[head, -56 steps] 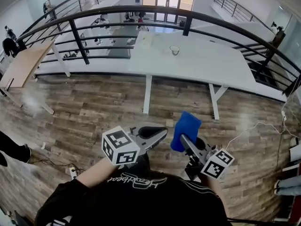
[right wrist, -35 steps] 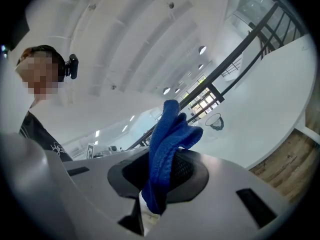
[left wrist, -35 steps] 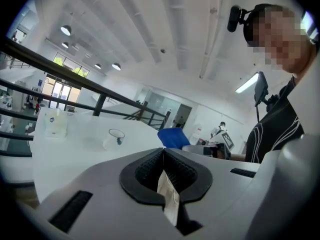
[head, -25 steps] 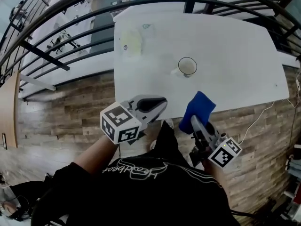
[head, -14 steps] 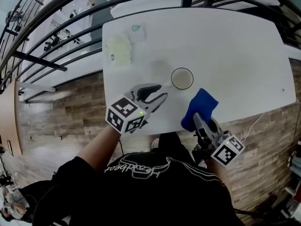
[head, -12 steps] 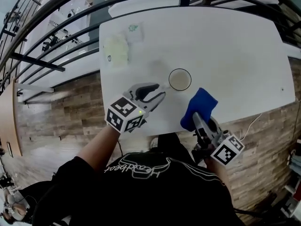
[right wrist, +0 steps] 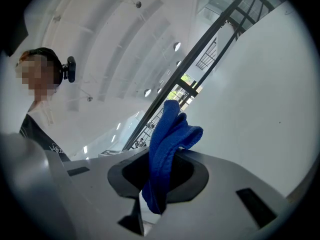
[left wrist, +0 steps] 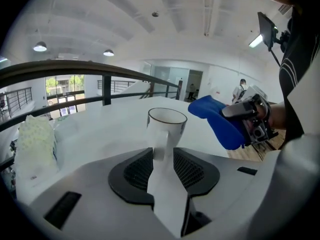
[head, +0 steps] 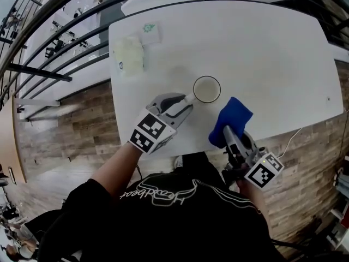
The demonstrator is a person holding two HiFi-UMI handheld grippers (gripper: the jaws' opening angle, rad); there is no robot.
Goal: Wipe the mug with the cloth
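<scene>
The jaws of the left tool (head: pixel 183 103) are set wide and have just been opening; the handle of the mug (head: pixel 207 89) is seen between them, not clamped. The mug is stood upright, mouth up, on the white desk (head: pixel 272 53), near its front edge. The right tool (head: pixel 227 131) is closed on the blue cloth (head: pixel 230 119), which is bunched past the tips and held just right of the mug, apart from it. A pale packet (head: pixel 130 56) is noted at the desk's far left corner.
</scene>
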